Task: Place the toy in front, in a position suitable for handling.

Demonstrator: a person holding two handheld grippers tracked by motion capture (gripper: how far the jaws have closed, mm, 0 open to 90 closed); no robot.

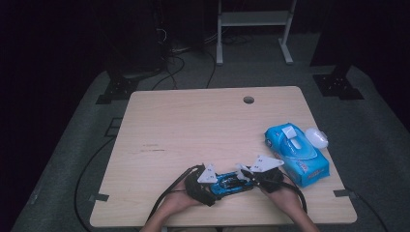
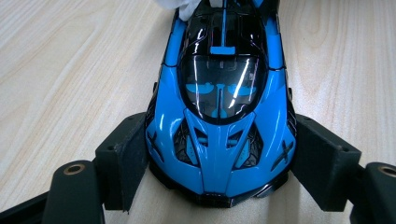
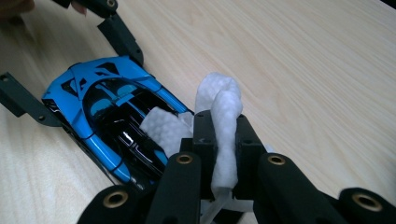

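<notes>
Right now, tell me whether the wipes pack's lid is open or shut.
Open. On the blue wipes pack, the white flip lid is swung back off the pack's far end, and a wipe pokes up from the opening.

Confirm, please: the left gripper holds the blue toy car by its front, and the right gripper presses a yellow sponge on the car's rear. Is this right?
Not fully. The right gripper pinches a white wet wipe, not a yellow sponge; the right gripper view shows it. The rest stands: the left gripper holds the blue toy car by its front, and the wipe lies on the car's rear.
</notes>
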